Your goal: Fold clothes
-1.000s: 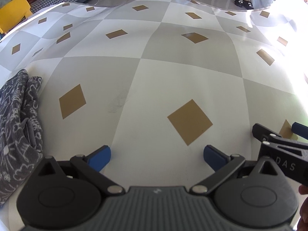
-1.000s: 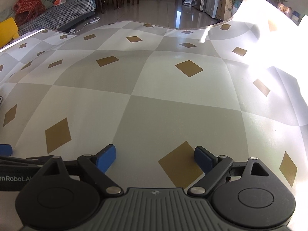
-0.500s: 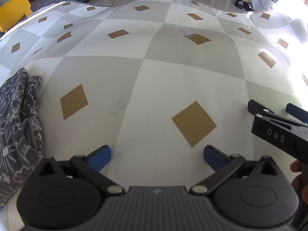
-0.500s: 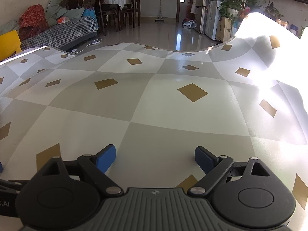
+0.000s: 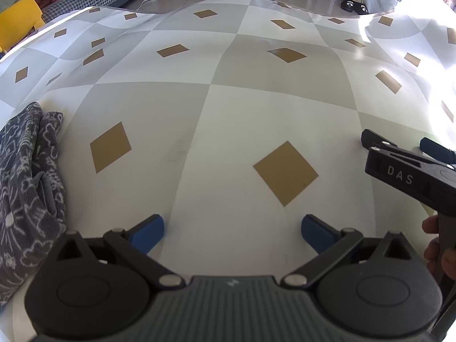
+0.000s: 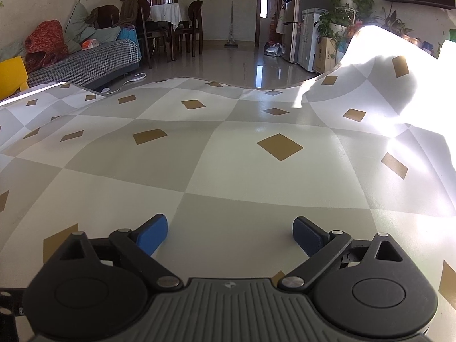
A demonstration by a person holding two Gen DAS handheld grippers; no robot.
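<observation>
Two sets of blue-tipped fingers are mine, and both stand spread wide with nothing between them. My left gripper [image 5: 231, 228] hangs over the chequered bench [image 5: 228, 108]. My right gripper [image 6: 229, 232] has just been opening further, still bare; from the left view it sits off to the right, a hand [image 5: 439, 245] on its handle. The grey patterned garment [image 5: 25, 185] lies bunched at the bench's left edge, apart from both.
</observation>
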